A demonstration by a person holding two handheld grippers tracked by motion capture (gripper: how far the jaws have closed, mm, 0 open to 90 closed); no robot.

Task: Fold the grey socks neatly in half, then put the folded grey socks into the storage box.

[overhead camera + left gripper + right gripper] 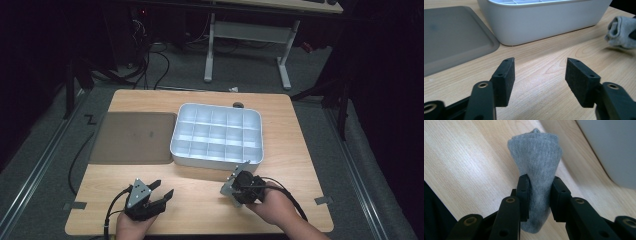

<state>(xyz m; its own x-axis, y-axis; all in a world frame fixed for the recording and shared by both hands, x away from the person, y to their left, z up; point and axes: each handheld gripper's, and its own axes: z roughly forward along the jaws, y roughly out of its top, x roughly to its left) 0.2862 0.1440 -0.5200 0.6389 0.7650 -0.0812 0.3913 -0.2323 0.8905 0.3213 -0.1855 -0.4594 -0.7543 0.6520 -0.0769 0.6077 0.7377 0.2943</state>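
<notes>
A rolled grey sock (pixel 536 152) is clamped between the jaws of my right gripper (pixel 540 195), which holds it just above the wooden table near the white box's front wall. In the high view the right gripper (pixel 243 189) sits in front of the box's right half. From the left gripper view the sock (pixel 621 32) shows at the far right. My left gripper (pixel 540 75) is open with bare wood between its pads. It rests low near the table's front left (pixel 161 191).
A white box with several compartments (pixel 216 161) stands mid-table, its wall close ahead in both gripper views (pixel 544 22) (pixel 614 150). A flat grey tray (pixel 132 137) (pixel 451 35) lies to its left. Cables and a desk frame (pixel 247 35) stand beyond the table.
</notes>
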